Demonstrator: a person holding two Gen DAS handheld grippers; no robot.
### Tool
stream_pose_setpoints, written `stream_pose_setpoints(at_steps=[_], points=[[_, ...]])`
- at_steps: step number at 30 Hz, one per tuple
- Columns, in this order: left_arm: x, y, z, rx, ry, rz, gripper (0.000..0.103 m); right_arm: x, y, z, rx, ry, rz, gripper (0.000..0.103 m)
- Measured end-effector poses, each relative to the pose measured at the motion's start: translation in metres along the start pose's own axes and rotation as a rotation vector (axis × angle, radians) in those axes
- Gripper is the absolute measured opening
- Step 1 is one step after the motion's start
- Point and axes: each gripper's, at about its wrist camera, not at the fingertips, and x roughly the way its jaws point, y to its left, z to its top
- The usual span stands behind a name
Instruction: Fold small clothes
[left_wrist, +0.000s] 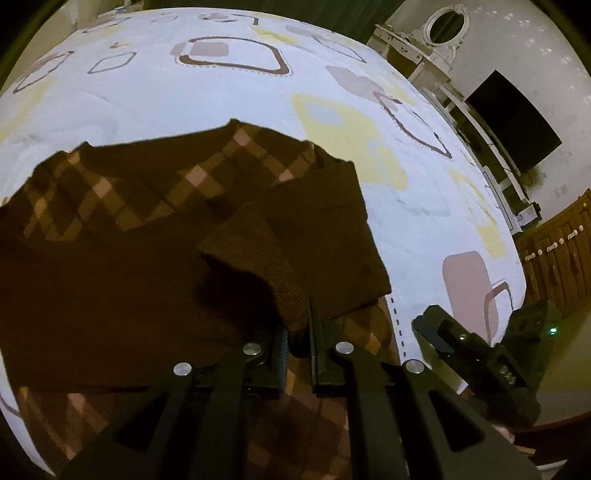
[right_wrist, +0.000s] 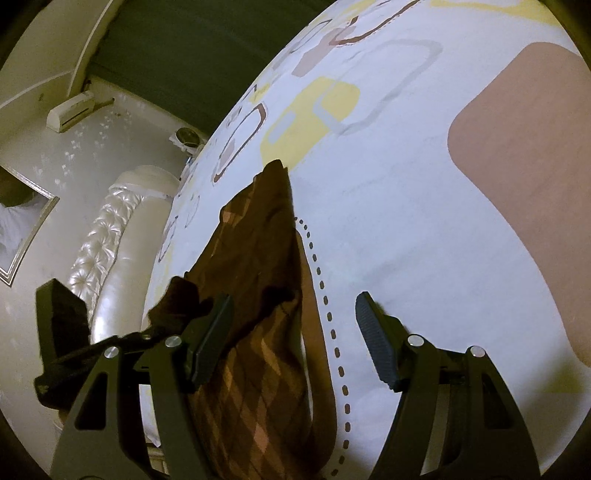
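A brown sweater with a tan argyle pattern lies flat on the bed. One sleeve is folded over its body. In the left wrist view my left gripper is shut on the ribbed cuff of that sleeve, low over the sweater's near part. In the right wrist view my right gripper stands open over the sweater's edge. Its left finger is above the cloth, its right finger above the bare sheet, and nothing is pinched. One of its fingers also shows in the left wrist view.
The bed sheet is white with brown, yellow and pink rounded squares. A padded cream headboard runs along the bed's far side. A dark screen hangs on the wall, above wooden drawers.
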Motion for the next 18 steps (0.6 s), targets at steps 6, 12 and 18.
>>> stream_pose_setpoints(at_steps=[6, 12, 18], points=[[-0.005, -0.001, -0.005, 0.051, -0.04, -0.006, 0.015, 0.001, 0.005, -0.003, -0.012, 0.007, -0.005, 0.068], [-0.035, 0.003, -0.016, 0.046, -0.15, -0.004, 0.065, 0.0, 0.022, -0.005, -0.045, 0.023, 0.011, 0.068], [-0.081, 0.038, -0.039, 0.013, -0.281, 0.058, 0.077, 0.002, 0.053, 0.002, -0.115, 0.066, 0.066, 0.071]])
